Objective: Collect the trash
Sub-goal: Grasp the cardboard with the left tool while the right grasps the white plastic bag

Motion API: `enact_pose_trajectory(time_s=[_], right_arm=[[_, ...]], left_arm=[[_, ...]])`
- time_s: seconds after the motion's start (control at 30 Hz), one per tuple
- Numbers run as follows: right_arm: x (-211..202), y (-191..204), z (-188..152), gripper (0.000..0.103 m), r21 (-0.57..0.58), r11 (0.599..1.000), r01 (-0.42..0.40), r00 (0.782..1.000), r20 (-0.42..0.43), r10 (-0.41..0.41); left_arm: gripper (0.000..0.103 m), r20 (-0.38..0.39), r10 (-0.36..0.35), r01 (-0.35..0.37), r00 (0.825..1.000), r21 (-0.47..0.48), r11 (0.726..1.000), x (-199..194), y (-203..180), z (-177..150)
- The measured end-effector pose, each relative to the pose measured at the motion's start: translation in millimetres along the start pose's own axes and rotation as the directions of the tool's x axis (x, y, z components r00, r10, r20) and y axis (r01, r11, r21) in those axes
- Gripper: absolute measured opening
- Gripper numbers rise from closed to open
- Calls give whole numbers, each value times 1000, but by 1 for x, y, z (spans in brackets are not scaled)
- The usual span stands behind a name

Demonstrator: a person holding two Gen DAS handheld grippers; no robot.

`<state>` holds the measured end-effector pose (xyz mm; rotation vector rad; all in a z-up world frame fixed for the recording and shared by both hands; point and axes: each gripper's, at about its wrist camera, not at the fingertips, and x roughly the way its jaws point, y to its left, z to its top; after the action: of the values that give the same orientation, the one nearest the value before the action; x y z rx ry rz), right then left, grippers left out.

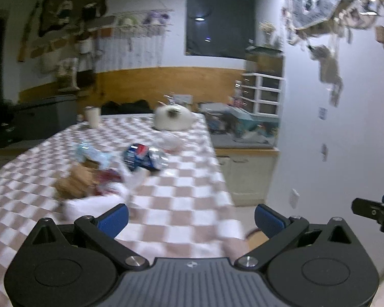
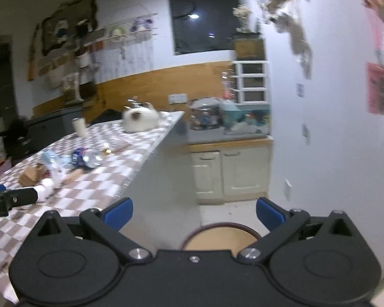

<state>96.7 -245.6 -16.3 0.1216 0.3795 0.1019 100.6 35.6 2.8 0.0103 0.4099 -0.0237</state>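
Note:
Trash lies on the checkered tablecloth (image 1: 181, 199): a crushed blue-labelled plastic bottle (image 1: 144, 157), a clear bottle with a pale blue label (image 1: 92, 152), a crumpled brown paper bag (image 1: 75, 181), white tissue (image 1: 130, 181) and a clear wrapper (image 1: 171, 140). My left gripper (image 1: 190, 218) hovers open above the table's near edge, short of the pile. My right gripper (image 2: 194, 212) is open over the floor, to the right of the table, above a round stool (image 2: 221, 238). The blue-labelled bottle (image 2: 85, 157) and brown bag (image 2: 32, 175) show at its left.
A white cat (image 1: 172, 116) lies at the table's far end beside a white cup (image 1: 92, 116). Beyond the table's right edge stand cream cabinets (image 2: 230, 171) with a cluttered counter (image 2: 230, 125) and white drawers (image 1: 263, 93). A grey bin (image 1: 46, 115) stands far left.

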Motion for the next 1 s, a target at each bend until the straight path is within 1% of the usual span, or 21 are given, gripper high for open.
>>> enact_pose_trajectory(time_s=[0.13, 0.3, 0.47, 0.6, 0.77, 0.9, 1.0], right_arm=[[14, 33, 14, 103, -24, 997, -73, 997, -10, 73], [32, 80, 27, 103, -35, 986, -161, 987, -30, 160], [51, 134, 39, 103, -75, 974, -216, 976, -29, 214], [67, 184, 43, 103, -119, 958, -260, 965, -72, 253], [89, 245, 38, 103, -142, 933, -332, 939, -143, 312], [107, 290, 31, 103, -182, 913, -366, 925, -179, 335], [123, 315, 24, 103, -188, 904, -385, 914, -209, 347]], left_arm=[[103, 18, 72, -71, 997, -23, 997, -3, 40, 8], [103, 23, 136, -135, 990, -40, 990, 0, 88, 15], [103, 25, 143, -142, 989, -41, 989, 3, 133, 14], [103, 19, 142, -141, 990, -65, 988, 4, 166, 9], [103, 6, 168, -167, 986, -101, 981, -1, 204, 3], [103, -5, 199, -198, 980, -139, 970, -7, 235, 0], [103, -5, 199, -197, 980, -168, 966, -8, 252, 1]])
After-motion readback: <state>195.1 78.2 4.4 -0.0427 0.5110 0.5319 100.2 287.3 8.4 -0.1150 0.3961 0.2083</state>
